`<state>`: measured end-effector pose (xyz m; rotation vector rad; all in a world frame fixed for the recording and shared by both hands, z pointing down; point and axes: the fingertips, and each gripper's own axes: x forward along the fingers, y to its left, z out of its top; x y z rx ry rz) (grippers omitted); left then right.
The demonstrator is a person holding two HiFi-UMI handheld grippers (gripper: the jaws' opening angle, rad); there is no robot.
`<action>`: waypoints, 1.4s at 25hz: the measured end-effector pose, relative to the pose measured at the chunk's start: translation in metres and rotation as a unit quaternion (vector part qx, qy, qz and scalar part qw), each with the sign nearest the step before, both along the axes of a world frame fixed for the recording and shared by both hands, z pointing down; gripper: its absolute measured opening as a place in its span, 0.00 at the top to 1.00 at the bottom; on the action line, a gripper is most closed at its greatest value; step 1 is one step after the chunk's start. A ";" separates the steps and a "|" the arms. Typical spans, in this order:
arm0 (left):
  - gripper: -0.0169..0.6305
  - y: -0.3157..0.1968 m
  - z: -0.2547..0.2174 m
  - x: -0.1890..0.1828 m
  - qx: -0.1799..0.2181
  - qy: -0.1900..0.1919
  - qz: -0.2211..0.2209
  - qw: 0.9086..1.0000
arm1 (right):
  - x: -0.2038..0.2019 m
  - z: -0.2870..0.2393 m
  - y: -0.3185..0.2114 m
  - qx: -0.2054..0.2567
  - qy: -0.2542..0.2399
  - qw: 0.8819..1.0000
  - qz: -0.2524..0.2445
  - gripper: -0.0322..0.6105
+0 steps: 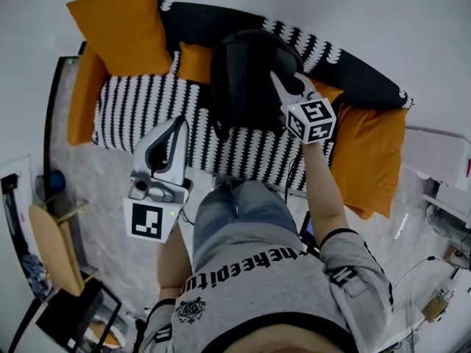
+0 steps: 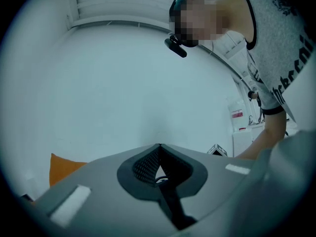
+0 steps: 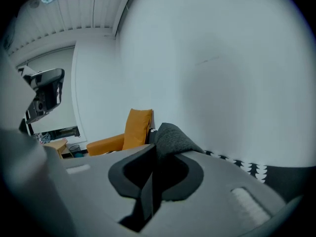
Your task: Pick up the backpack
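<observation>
The black backpack (image 1: pixel 246 79) hangs in front of the sofa's backrest, its lower end down by the striped seat. My right gripper (image 1: pixel 278 79) is at the bag's upper right, shut on its dark grey woven top handle (image 3: pixel 170 137), which pokes up between the closed jaws in the right gripper view. My left gripper (image 1: pixel 180 120) is lower and to the left of the bag, apart from it, over the sofa's front edge. Its jaws meet at the tip with nothing between them, and the left gripper (image 2: pixel 159 145) points at a bare white wall.
The sofa (image 1: pixel 147 109) has a black-and-white patterned cover and orange cushions (image 1: pixel 121 24) at the left, middle and right (image 1: pixel 368 157). A wooden chair (image 1: pixel 55 248) stands at the lower left. White boxes (image 1: pixel 441 160) and cables lie on the floor at the right.
</observation>
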<state>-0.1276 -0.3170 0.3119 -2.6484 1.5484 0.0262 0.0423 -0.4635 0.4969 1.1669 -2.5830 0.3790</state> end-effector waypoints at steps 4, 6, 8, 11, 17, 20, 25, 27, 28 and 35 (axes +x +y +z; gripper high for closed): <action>0.95 0.002 -0.011 -0.002 0.013 0.003 0.005 1.000 | -0.002 -0.030 0.006 0.025 -0.015 1.000 0.011 0.91; 0.95 0.003 -0.016 -0.004 0.018 0.005 0.009 1.000 | -0.003 -0.041 0.013 0.032 -0.022 0.999 0.017 0.91; 0.95 0.004 -0.023 -0.005 0.025 0.008 0.012 1.000 | -0.004 -0.052 0.021 0.042 -0.023 0.999 0.019 0.91; 0.95 0.008 -0.035 -0.006 0.040 0.010 0.017 0.999 | -0.009 -0.070 0.035 0.062 -0.014 0.998 0.018 0.91; 0.95 0.018 -0.049 -0.005 0.059 0.013 0.028 0.998 | -0.028 -0.091 0.068 0.086 0.004 0.996 -0.003 0.91; 0.95 0.025 -0.056 -0.005 0.067 0.014 0.032 0.997 | -0.035 -0.100 0.083 0.089 0.002 0.996 -0.008 0.91; 0.95 0.038 -0.065 -0.004 0.079 0.020 0.037 0.996 | -0.043 -0.115 0.104 0.107 0.018 0.994 -0.021 0.91; 0.95 0.042 -0.066 -0.005 0.079 0.021 0.037 0.996 | -0.044 -0.122 0.110 0.117 0.026 0.993 -0.022 0.91; 0.95 0.042 -0.065 -0.006 0.076 0.021 0.036 0.996 | -0.044 -0.126 0.112 0.121 0.029 0.992 -0.021 0.91; 0.95 0.055 -0.070 -0.003 0.070 0.025 0.047 0.996 | -0.021 -0.158 0.131 0.144 0.020 0.989 0.015 0.91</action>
